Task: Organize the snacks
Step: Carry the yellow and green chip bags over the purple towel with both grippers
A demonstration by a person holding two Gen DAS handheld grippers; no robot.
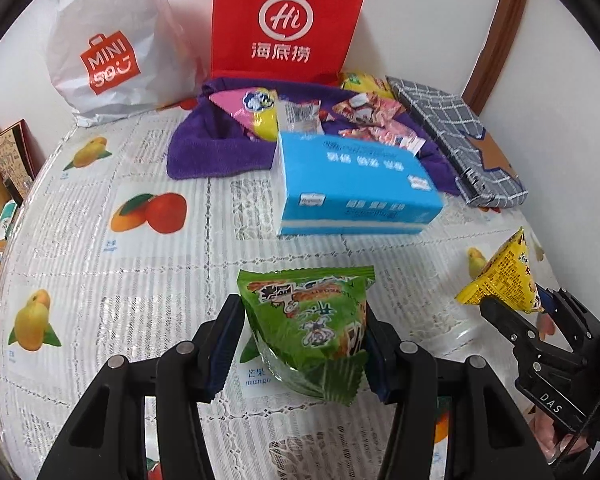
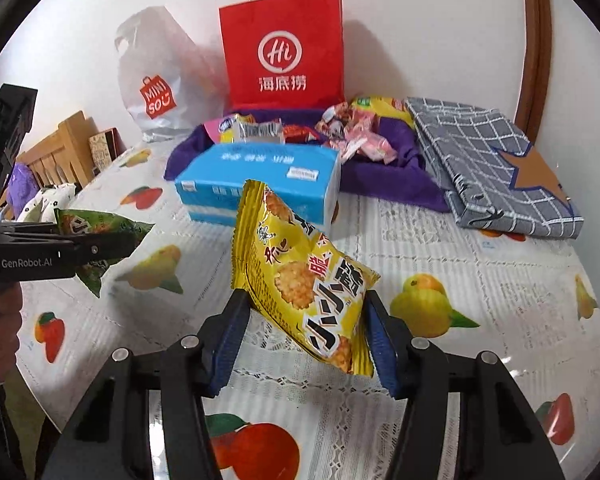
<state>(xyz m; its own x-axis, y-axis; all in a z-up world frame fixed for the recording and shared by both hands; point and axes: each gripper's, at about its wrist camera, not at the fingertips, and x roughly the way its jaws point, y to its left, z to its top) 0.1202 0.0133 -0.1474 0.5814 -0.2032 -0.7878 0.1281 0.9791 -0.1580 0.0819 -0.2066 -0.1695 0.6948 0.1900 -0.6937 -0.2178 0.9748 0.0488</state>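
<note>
Carrying Two Snack Packets Toward the Purple Tray

Spanning the whole scene, the round table under a clear-covered, fruit-printed white cloth (image 1: 148,248); backed at the far wall by a tall red paper carrier bag (image 2: 284,48) and a crumpled white plastic shopping bag (image 1: 108,52); fronted by the shallow purple fabric tray (image 1: 204,148), already heaped with mixed wrapped snacks; flanked on the right by a folded grey checked cloth (image 2: 484,160); blocked on the near side by a blue rectangular tissue pack (image 1: 352,184), touching the tray's front edge.

Pinching the puffy green foil snack packet (image 1: 312,320) across its width in the left gripper (image 1: 300,336), pads pressed into both sides, packet lifted clear of the table; clamping the yellow foil cracker packet (image 2: 300,280) the same way in the right gripper (image 2: 304,332), packet tilted, upper corner leaning left, also off the cloth.

Doing this step well, by judgement: keeping both squeezes gentle, since air-filled packets slip or burst under hard pressure and the crackers likely crumble; carrying each packet high enough to pass over the tissue pack rather than nudging it; holding the grippers well apart to avoid a clash; aiming for bare purple fabric near the tray's left end, away from the pink wrappers piled toward the right; lowering before letting go rather than dropping from height.
</note>
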